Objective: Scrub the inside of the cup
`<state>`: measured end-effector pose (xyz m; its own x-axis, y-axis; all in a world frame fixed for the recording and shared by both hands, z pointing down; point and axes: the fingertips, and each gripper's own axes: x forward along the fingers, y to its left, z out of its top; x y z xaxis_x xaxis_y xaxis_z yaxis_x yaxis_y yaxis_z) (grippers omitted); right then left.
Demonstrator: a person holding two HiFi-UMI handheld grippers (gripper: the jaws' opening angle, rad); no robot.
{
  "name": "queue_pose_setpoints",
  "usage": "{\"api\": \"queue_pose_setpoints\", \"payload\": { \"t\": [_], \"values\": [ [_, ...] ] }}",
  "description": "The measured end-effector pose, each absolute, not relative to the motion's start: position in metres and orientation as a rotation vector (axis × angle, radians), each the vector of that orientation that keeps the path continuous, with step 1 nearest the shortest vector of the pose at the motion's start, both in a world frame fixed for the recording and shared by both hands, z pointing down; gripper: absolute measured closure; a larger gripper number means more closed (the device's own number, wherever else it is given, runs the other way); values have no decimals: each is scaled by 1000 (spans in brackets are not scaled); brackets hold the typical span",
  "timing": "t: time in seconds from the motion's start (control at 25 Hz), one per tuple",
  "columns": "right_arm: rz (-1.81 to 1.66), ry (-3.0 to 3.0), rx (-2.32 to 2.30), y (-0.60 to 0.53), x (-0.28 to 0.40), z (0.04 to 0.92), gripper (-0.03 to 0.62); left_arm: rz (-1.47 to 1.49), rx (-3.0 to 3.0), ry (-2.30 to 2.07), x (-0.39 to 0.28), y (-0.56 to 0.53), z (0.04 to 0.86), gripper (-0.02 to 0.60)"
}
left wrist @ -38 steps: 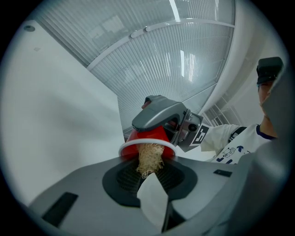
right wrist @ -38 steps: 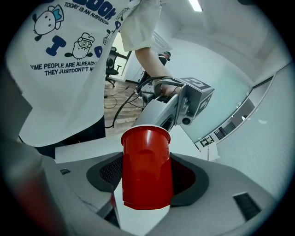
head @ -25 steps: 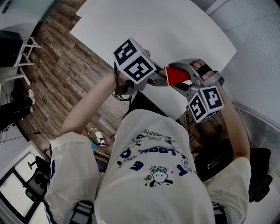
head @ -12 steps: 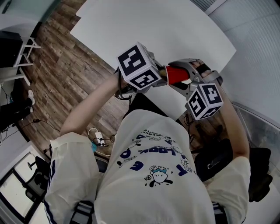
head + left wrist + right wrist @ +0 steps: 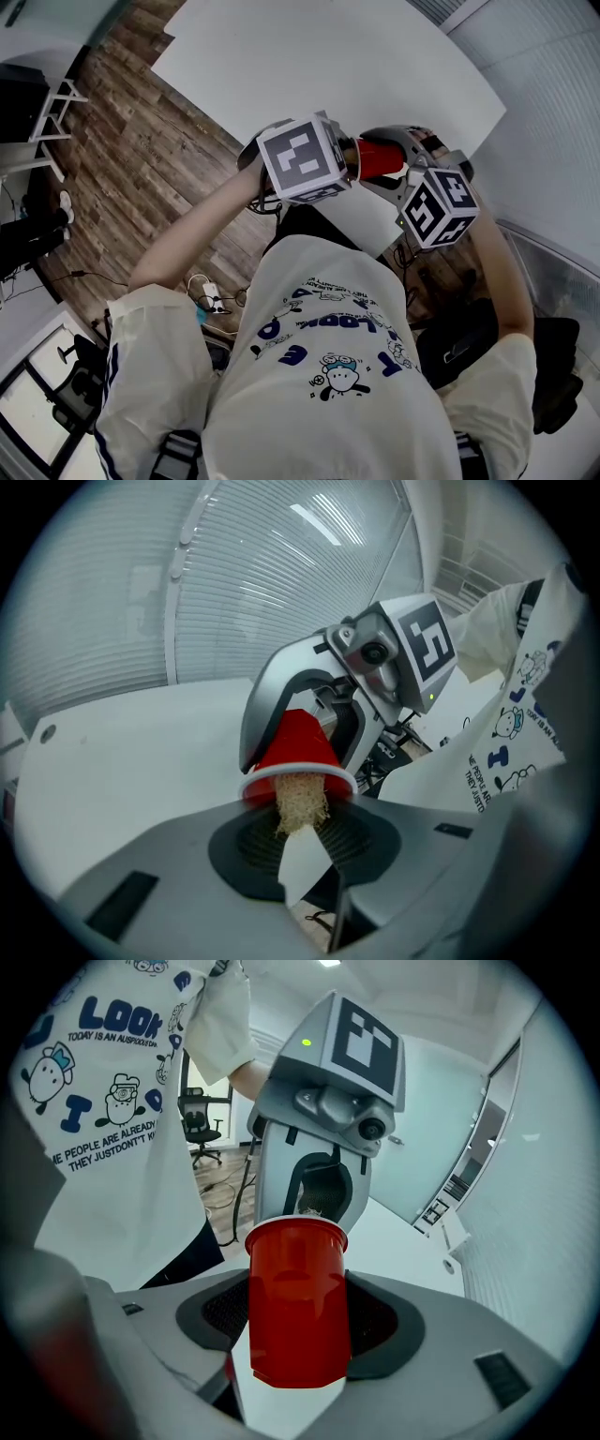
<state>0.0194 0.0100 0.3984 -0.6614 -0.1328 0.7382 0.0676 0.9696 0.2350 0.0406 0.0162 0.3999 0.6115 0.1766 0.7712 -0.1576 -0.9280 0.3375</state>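
Observation:
A red plastic cup (image 5: 298, 1279) lies between the jaws of my right gripper (image 5: 298, 1335), which is shut on its sides, mouth pointing away. In the left gripper view the cup (image 5: 298, 752) faces me with its white rim. A tan fibrous scrubber (image 5: 300, 803) on a white stem reaches into that mouth. My left gripper (image 5: 302, 850) is shut on the stem. From the head view the cup (image 5: 380, 161) is held in the air between the left gripper (image 5: 349, 161) and the right gripper (image 5: 392, 176), in front of the person's chest.
A large white table (image 5: 328, 75) spreads beyond the hands, its near edge just under the cup. Wooden floor (image 5: 141, 159) lies to the left. The person's white printed T-shirt (image 5: 328, 347) fills the lower head view. An office chair (image 5: 200, 1129) stands behind.
The left gripper has rolled about its own axis, its marker cube showing a different face, with the scrubber still in the cup. The right gripper rolled slightly. Neither hand has shifted place.

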Motion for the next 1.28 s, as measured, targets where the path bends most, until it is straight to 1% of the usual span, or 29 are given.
{"api": "queue_pose_setpoints", "payload": {
  "t": [0.6,0.88,1.28],
  "values": [
    [-112,-2317,22,12,17,401,306,1561,2672,-4,36,16,407,480],
    [-1,-2349,0,13,16,401,306,1655,2751,-17,36,15,409,480],
    [199,-2402,-5,14,18,405,307,1910,2934,-36,37,10,414,480]
  ]
}}
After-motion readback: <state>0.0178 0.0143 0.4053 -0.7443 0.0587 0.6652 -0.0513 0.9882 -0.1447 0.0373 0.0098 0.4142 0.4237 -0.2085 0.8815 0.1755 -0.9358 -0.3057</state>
